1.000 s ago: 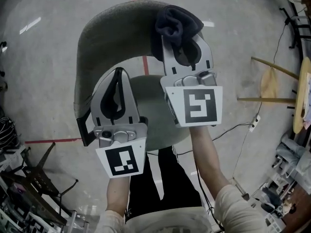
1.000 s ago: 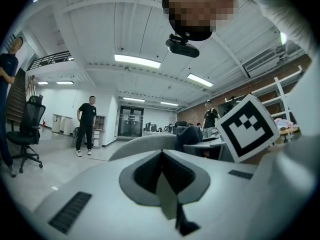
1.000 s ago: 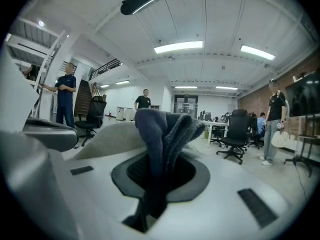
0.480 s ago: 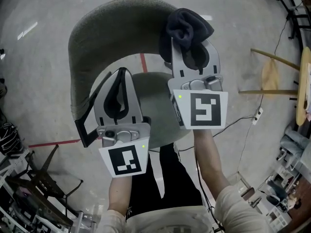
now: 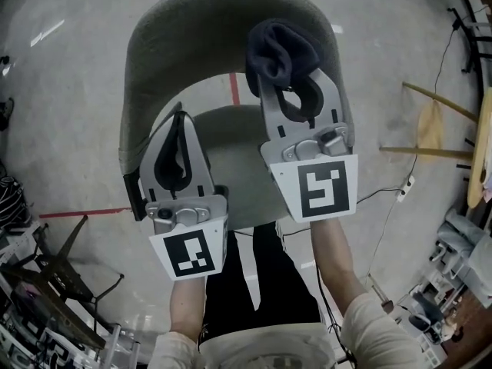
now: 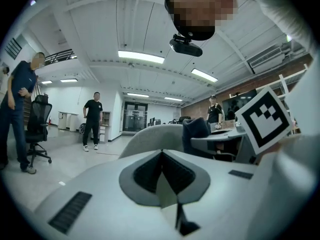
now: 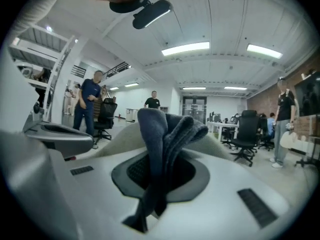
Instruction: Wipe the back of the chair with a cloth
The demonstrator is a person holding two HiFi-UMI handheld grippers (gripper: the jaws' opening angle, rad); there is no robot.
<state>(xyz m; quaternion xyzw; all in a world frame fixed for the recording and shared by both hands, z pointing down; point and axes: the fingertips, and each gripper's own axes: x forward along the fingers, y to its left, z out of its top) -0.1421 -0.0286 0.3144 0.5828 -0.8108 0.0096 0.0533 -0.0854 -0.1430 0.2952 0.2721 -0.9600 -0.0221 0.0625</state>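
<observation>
Cloth (image 5: 280,44), dark and bunched, is clamped between the jaws of the right gripper (image 5: 286,79) at the upper right part of the chair (image 5: 177,37) back, while the left gripper (image 5: 180,121), jaws pressed together on nothing, hangs over the seat's left side.

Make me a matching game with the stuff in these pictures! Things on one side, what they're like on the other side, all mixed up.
Things:
1. cloth
2. left gripper
3. chair back
4. floor tape

What they're like:
A. red
B. shut, with nothing in it
C. pinched in the right gripper
D. curved and greyish

Right pairs: 1-C, 2-B, 3-D, 4-A.
</observation>
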